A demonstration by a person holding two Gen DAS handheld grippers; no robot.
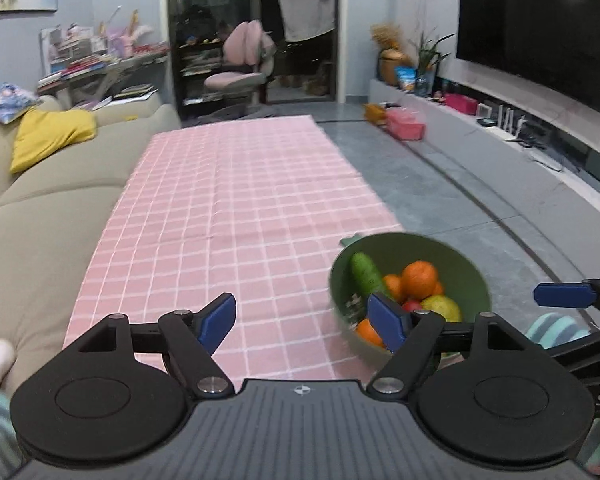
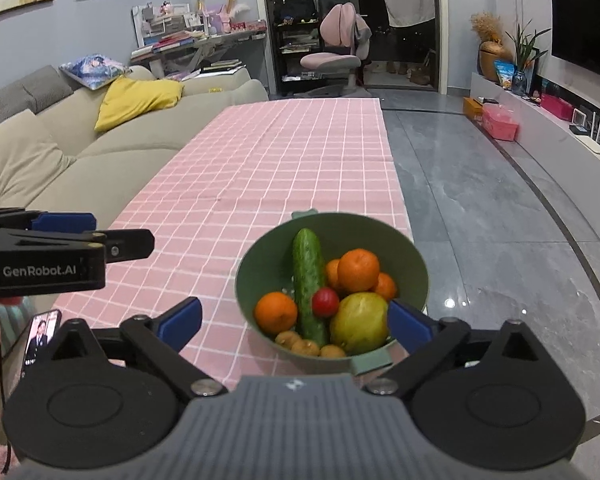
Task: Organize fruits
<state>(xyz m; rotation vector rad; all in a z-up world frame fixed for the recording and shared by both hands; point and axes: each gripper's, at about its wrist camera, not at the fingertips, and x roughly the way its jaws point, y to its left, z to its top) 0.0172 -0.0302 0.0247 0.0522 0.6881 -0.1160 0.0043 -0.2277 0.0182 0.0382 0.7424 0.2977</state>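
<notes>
Pink checked cloth (image 2: 260,168) across the table, bare along its length; at the left, the left gripper (image 1: 302,322) with jaws spread wide and nothing between them, aimed down the cloth, its right finger crossing in front of the green bowl's (image 1: 472,276) near-left rim, so the bowl sits off to its right rather than ahead; further right, directly ahead of the right gripper (image 2: 296,322), the same green bowl at the table's near right corner, holding all the fruit in view: cucumber (image 2: 308,276) leaning with its long axis running away from the jaws, nearly in line with the fingers; oranges (image 2: 358,270) heaped behind and to its left; a small red fruit (image 2: 325,302) against the cucumber; a yellow-green fruit (image 2: 360,322) at the near right; small brown ones (image 2: 306,346) along the near rim; right jaws likewise spread, empty, straddling the bowl's near edge; clearly the nearer, squarer tool to the bowl; fits either fruit gathered in already or fruit awaiting sorting out onto the cloth; cannot tell which.
</notes>
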